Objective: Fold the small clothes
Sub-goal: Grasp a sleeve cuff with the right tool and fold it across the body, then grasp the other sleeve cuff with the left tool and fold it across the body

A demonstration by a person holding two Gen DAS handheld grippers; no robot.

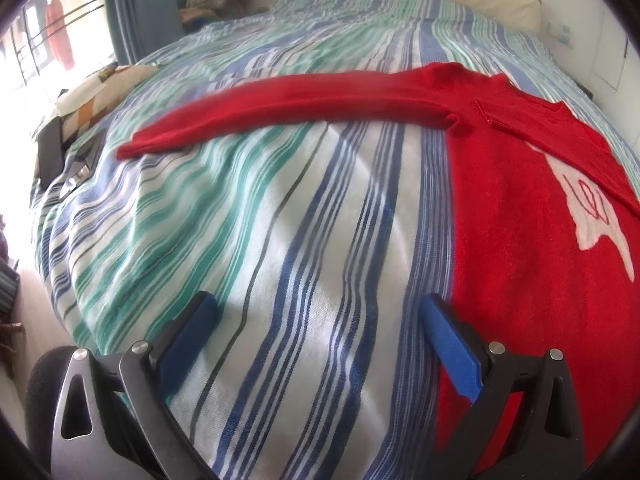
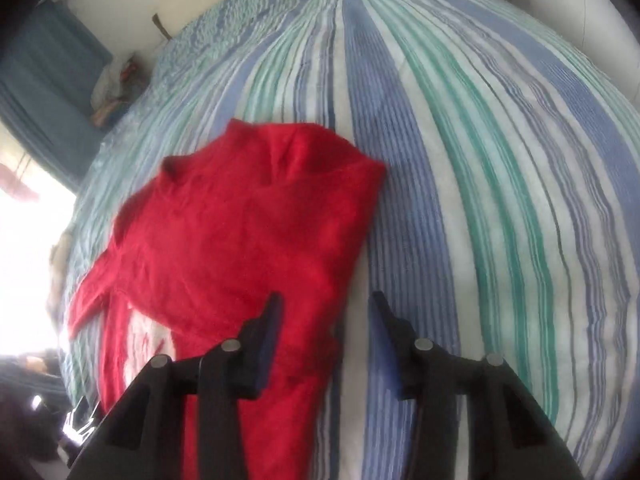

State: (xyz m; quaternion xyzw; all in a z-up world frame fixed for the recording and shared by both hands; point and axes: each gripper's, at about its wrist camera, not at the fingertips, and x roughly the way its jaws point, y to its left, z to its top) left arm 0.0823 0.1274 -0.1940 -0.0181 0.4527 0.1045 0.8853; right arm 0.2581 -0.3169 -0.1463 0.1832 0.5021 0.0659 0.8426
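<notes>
Red sweater (image 1: 520, 208) lies flat — sleeve (image 1: 280, 104) stretched leftward across bedspread (image 1: 260, 240).

The left gripper (image 1: 318, 320) had black angular arms with triangular cut-outs, round silver screws at the joints and bright blue pads on its fingers (image 1: 450, 344). The right gripper (image 2: 326, 312) had matching black arms and silver screws; its pads looked dark.

The red sweater (image 1: 520, 208) is cut off at the right and lower edges of the left wrist view. In the right wrist view its hem is hidden behind the right gripper (image 2: 324, 312), everything is motion-blurred, and the left edge is washed out.
</notes>
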